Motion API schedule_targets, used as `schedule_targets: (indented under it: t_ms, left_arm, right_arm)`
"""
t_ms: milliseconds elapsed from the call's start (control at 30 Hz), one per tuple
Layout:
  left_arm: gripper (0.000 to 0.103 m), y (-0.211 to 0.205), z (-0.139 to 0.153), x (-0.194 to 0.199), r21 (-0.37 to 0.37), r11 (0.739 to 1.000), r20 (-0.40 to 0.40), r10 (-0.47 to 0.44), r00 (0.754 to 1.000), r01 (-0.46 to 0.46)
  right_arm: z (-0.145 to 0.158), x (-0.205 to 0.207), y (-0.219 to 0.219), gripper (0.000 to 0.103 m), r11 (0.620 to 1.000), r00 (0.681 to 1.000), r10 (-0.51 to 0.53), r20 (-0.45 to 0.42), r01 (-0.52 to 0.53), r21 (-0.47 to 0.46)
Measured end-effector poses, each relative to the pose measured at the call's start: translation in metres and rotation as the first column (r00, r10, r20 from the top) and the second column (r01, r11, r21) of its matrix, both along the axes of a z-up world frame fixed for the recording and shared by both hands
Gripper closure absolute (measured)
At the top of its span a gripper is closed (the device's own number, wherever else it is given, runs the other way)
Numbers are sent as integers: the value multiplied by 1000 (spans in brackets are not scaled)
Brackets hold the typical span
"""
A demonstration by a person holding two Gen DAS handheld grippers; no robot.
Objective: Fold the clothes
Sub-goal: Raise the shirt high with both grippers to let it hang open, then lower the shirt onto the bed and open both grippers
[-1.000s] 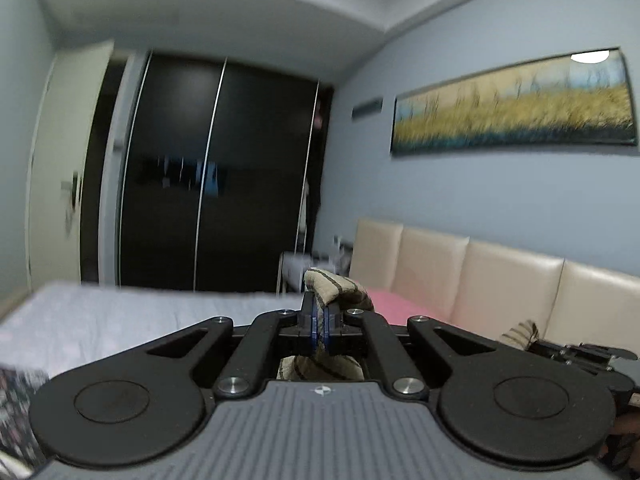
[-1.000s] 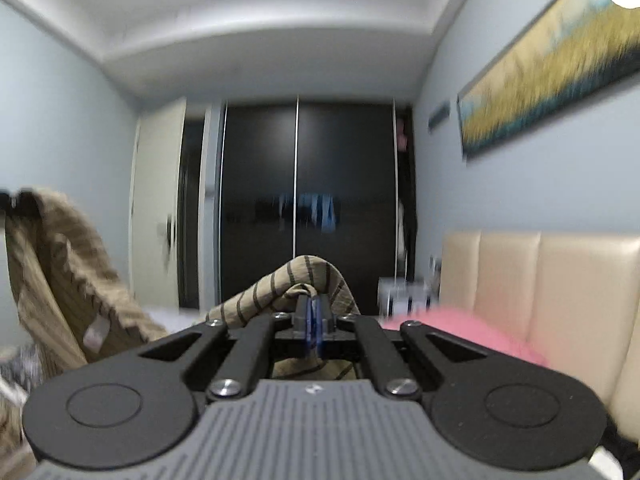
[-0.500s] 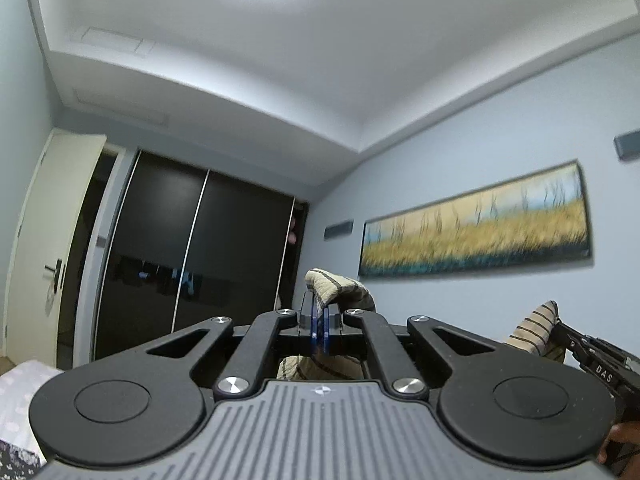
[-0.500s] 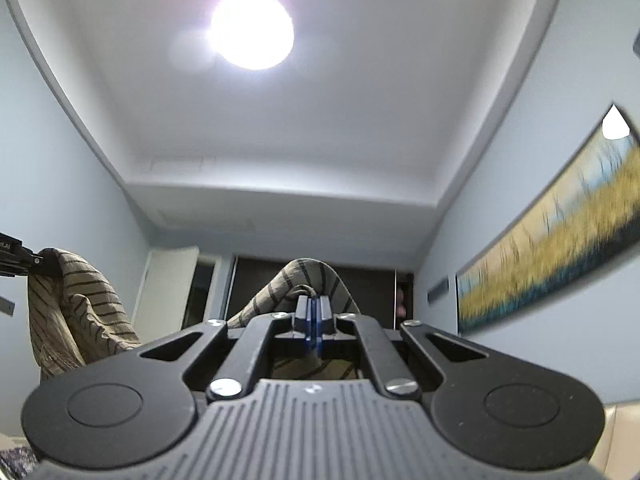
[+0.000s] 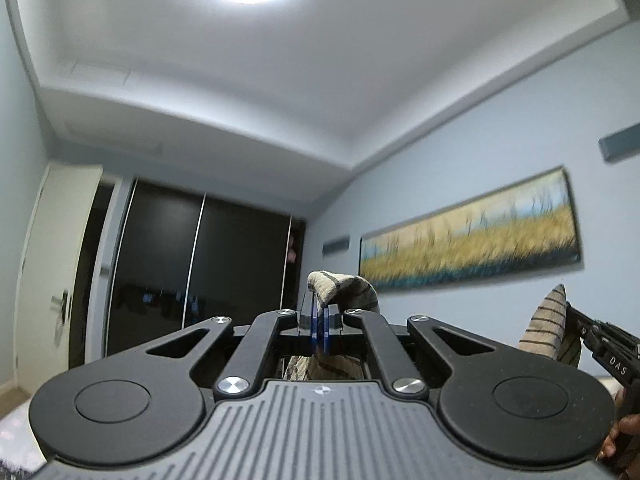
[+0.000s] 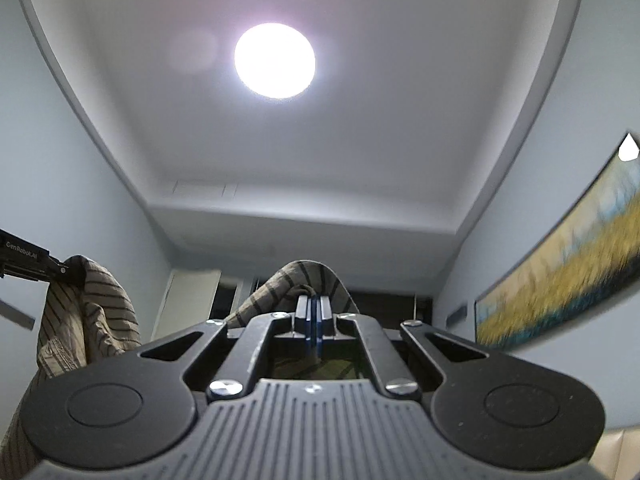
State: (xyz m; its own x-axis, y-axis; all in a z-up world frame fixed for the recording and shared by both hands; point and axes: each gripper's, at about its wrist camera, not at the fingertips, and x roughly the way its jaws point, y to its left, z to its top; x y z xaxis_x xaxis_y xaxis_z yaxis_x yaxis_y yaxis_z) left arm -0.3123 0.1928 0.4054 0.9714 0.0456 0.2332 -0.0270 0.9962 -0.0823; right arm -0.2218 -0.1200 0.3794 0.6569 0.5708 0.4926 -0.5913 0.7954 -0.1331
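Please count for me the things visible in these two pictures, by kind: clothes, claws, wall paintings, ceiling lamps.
Clothes: 1, the tan cloth garment with dark stripes, pinched at two places.
Claws: 2, the left claw and the right claw, both shut on the garment.
Wall paintings: 1, the long framed painting of a yellow field.
Ceiling lamps: 1, the round white ceiling lamp.
Total: 5

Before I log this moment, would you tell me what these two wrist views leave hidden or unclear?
- Striped garment: both views; its hanging lower part is hidden by each gripper's body, so its type is unclear.
- Folding surface: neither view; both cameras tilt toward the ceiling.
- Painting: right wrist view; blurred and cut by the right edge.
- Person's hand: left wrist view; cut by the edge.
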Motion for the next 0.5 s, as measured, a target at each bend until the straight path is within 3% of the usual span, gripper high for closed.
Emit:
schedule_targets:
  t_ms: [100, 233, 367, 500]
  left_arm:
    - [102, 19, -22, 29, -26, 999, -93, 19, 995, -22]
    - [102, 55, -63, 83, -64, 996, -234, 49, 971, -66]
    - [102, 88, -105, 146, -89, 989, -356, 83, 931, -122]
    - [102, 123, -155, 202, -101, 980, -476, 106, 873, -174]
  right_arm:
    - [-22, 29, 19, 100, 998, 996, 9, -88, -13, -53]
    - [-58, 75, 47, 100, 995, 976, 2, -216, -24, -100]
    - [-105, 146, 83, 100, 990, 936, -26, -350, -26, -141]
    - [-155, 204, 123, 100, 978, 886, -56, -461, -45, -205]
